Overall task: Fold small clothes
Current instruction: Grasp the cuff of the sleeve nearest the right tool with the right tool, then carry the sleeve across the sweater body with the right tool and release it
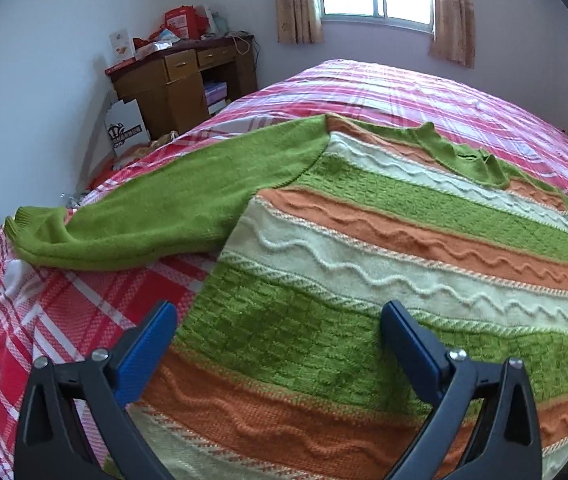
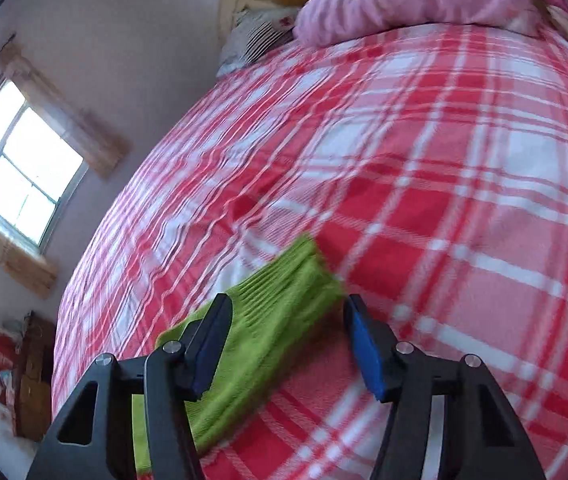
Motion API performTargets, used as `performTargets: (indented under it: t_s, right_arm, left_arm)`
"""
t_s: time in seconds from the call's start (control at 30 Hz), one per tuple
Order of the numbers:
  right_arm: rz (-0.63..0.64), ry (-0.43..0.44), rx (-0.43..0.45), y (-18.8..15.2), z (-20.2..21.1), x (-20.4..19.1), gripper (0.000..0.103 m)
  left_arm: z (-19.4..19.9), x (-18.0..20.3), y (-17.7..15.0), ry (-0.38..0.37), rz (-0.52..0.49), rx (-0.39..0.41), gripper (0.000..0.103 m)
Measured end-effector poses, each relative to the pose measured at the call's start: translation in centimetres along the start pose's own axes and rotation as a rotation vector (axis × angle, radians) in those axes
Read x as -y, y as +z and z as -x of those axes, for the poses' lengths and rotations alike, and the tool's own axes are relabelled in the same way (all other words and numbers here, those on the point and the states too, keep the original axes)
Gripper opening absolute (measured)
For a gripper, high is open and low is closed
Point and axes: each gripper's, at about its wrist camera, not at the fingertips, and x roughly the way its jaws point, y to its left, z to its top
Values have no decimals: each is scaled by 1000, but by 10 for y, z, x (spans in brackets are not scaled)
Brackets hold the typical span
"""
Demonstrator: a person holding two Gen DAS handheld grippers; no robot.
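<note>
Both grippers' jaws gape: left gripper over the striped sweater, right gripper straddling its green cuff, ungripped, on the bed.

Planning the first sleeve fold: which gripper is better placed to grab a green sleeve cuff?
Right. The right gripper already has a green sleeve cuff lying between its open fingers. The left gripper hangs open over the striped sweater body, away from the other sleeve.

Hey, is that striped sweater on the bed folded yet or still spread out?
Spread out. The sweater lies flat on the bedspread, its body unfolded and its green sleeve stretched out sideways.
</note>
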Motion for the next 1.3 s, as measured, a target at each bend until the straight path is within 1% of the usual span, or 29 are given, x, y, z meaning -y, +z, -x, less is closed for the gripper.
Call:
performTargets:
  t_s: [0.03,0.1,0.13,0.17,0.23,0.3,0.33,0.43,0.53,0.63,0.67,0.73,0.83,0.93,0.97,1.0,1.07,1.13,1.2,1.3]
  right_arm:
    - [30,-14,-9,-1,-5,-8,59]
    - [81,-54,-14,-1,-11,-15,45]
    - [103,-86,-19,-1,-14,-19,31]
    - [111,-105,-21,-1,-16,-17,21]
    - [106,-108,-24,1,-18,-11,15]
    - [98,-85,-40,5,-14,-7,11]
    - [98,-76,-47,5,-13,-7,7]
    - [102,-15,-46,2,7,-18,7]
    - [149,55,-17,-4,34,-49,6]
    - [216,170,-20,-18,59,-97,6]
    - [234,195,-25,-23,63,-110,6]
    - [299,279,-48,-44,76,-153,6]
    - [369,374,-95,-78,85,-205,6]
    - [428,480,-182,-124,82,-259,6]
    - [450,519,-226,-146,78,-282,6]
    - [467,537,-249,-160,73,-295,6]
    - [515,579,-313,-201,61,-330,6]
    - [537,614,-380,-236,48,-357,6]
    - [548,640,-453,-273,31,-382,6]
    - [571,672,-530,-319,10,-412,6]
  left_arm:
    - [-3,0,1,-8,6,0,103]
    - [-6,-3,1,-32,24,-3,103]
    - [-7,-3,2,-43,31,-3,103]
    - [-7,-5,2,-55,39,-2,103]
    - [-8,-5,1,-64,45,0,103]
    - [-8,-3,2,-62,43,1,103]
    - [-8,-3,2,-62,43,1,103]
    - [-9,-3,2,-65,44,2,103]
    - [-9,-4,2,-77,46,8,103]
    - [-9,-8,1,-97,48,20,103]
    - [-8,-9,0,-101,50,25,103]
    - [-8,-8,0,-100,49,31,103]
    - [-8,-8,-1,-102,49,36,103]
    - [-6,-10,-3,-116,55,49,103]
    - [-6,-11,-4,-123,59,53,103]
    - [-6,-12,-4,-128,62,56,103]
    - [-5,-14,-4,-141,70,62,103]
    - [-4,-17,-4,-160,83,71,103]
    - [-3,-20,-5,-184,100,79,103]
    - [-3,-24,-5,-207,117,90,103]
